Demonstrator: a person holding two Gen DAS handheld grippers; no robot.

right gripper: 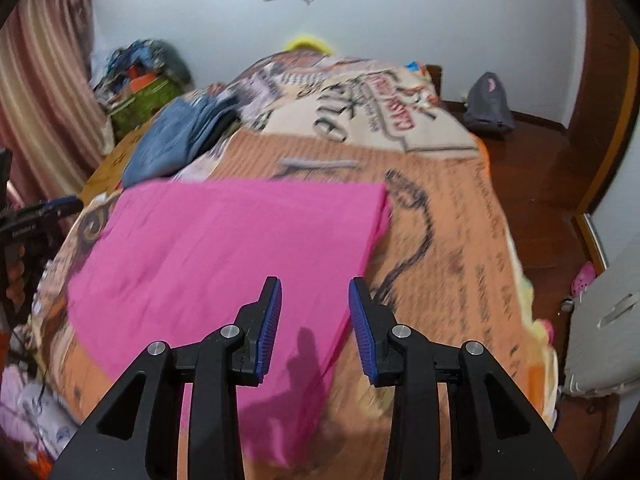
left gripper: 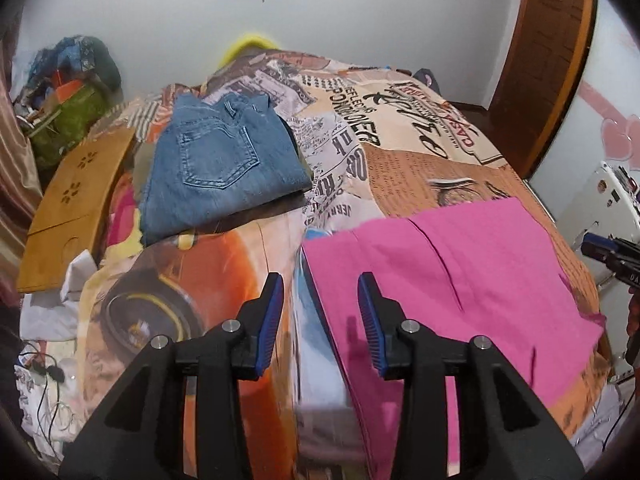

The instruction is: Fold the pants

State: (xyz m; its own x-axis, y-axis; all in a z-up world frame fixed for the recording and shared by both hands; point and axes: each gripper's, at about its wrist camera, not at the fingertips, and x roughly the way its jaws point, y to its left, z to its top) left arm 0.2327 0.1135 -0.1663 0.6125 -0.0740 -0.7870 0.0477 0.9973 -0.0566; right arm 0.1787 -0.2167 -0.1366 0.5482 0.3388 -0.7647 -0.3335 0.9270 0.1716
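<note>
Pink pants [left gripper: 460, 272] lie flat on the patterned bedspread [left gripper: 400, 152], folded into a broad rectangle; they also show in the right wrist view [right gripper: 224, 256]. My left gripper [left gripper: 320, 284] is open and empty, hovering above the pants' left edge. My right gripper [right gripper: 314, 286] is open and empty, hovering above the pants' right edge. The right gripper's tip shows at the right side of the left wrist view [left gripper: 608, 252]; the left gripper shows at the left side of the right wrist view [right gripper: 40, 212].
Folded blue jeans [left gripper: 220, 168] lie at the bed's far left. A wooden lap tray [left gripper: 76, 204] rests beside them. Clutter and a green bag [left gripper: 72, 120] stand in the left corner. A wooden door [left gripper: 548, 60] and floor lie to the right.
</note>
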